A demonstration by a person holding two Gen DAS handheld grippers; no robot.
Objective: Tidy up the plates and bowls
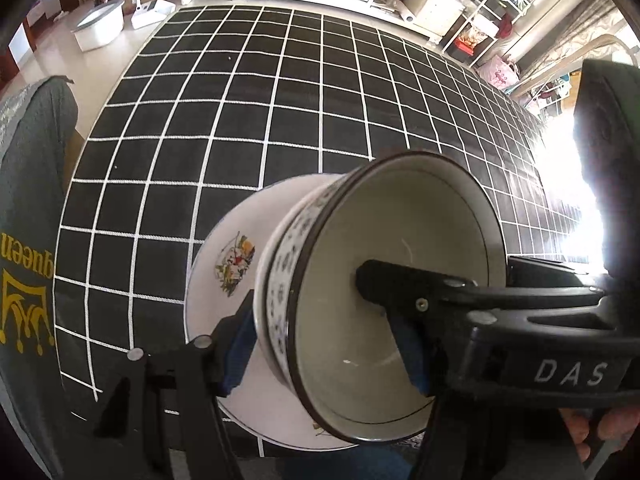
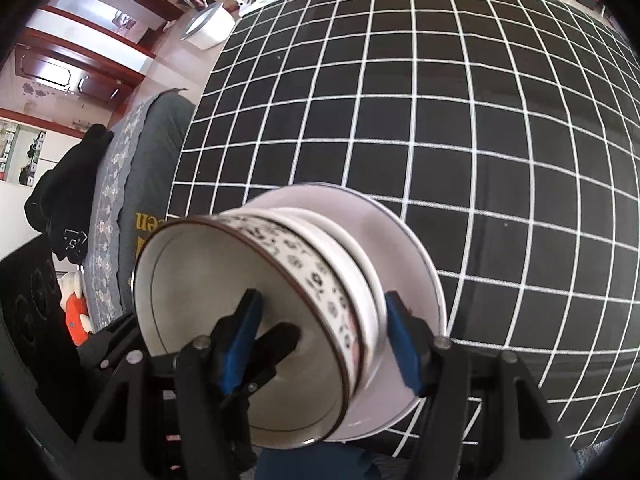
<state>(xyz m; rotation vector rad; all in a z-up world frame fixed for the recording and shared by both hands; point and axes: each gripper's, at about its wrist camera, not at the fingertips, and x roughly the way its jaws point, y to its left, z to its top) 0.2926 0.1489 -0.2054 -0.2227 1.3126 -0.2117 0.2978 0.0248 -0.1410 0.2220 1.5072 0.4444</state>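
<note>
Ceramic throughout, this stack will handle as stiff, glazed and slippery, heavy for its size and quick to chip if it tilts or knocks. A patterned bowl [image 1: 400, 300] with a dark rim sits nested on what looks like a plainer white bowl [image 2: 360, 256], and both rest on a white plate [image 1: 224, 280] with a floral print, lying on the black grid-patterned table [image 1: 280, 100] near its front edge. The best hold is across the wall of the top bowl, one pad inside and one outside, on opposite sides so the load stays level.

Both tools are set that way. The left gripper [image 1: 328, 344] has its jaws about half open, straddling the bowl's near wall, one blue pad inside the basin and one outside against the stack. The right gripper [image 2: 320, 344] straddles the opposite wall likewise, at a similar width. Whether the pads truly press on the wall or merely bracket it, I cannot tell in either view; the gaps look slight.
</note>
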